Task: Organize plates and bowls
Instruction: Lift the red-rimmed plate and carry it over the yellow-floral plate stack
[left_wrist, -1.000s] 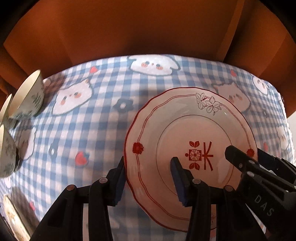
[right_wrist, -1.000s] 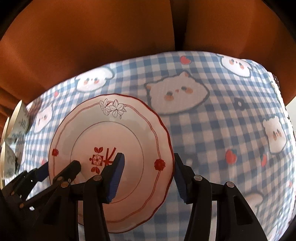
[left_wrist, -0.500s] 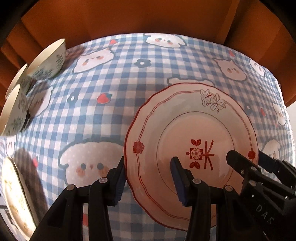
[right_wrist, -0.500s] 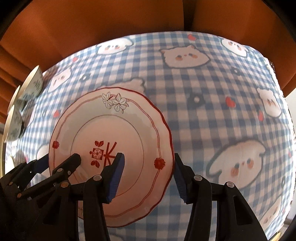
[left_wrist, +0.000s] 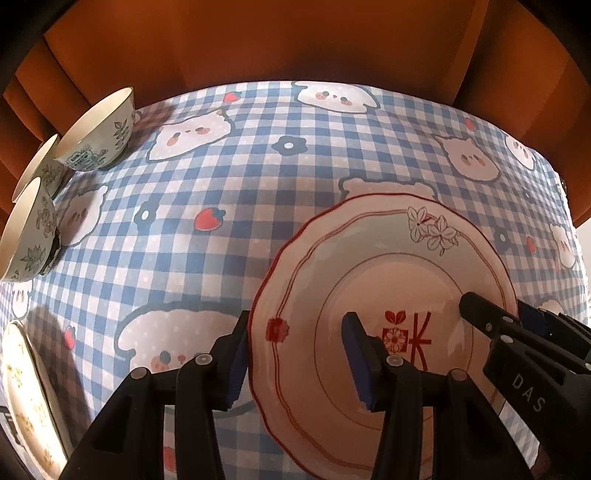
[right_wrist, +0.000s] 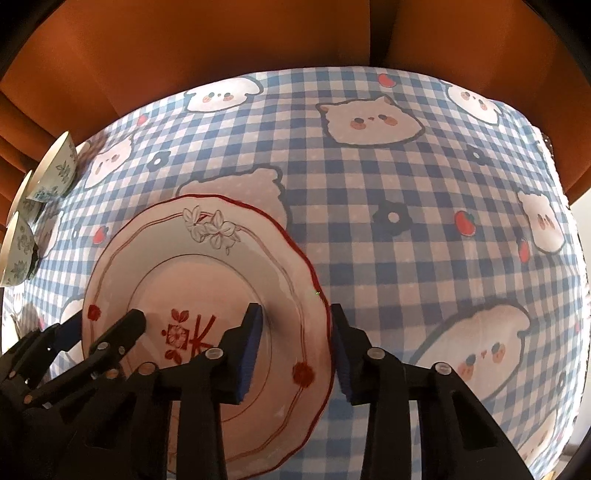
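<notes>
So there's this white plate (left_wrist: 388, 295) with a red scalloped rim, a little flower sprig and a red stamp in the middle, and both grippers straddle its edge from opposite sides. The left gripper (left_wrist: 295, 358) has one finger outside the plate's left rim and the other over the inside. Its fingers are easing apart a bit, with the rim between them, and neither pad looks pressed on. The right gripper (right_wrist: 295, 347) does the same on the plate's right rim, and its fingers are closing in, though a gap still shows at the inner pad.

The plate sits toward the near side of the bench (right_wrist: 406, 177), which wears a blue gingham cloth with cartoon animal faces and strawberries. I honestly can't tell if the plate is resting on the cloth or lifted off it.

Three patterned bowls (left_wrist: 96, 133) cluster at the far left edge, and another plate (left_wrist: 26, 398) peeks in at the near left.
</notes>
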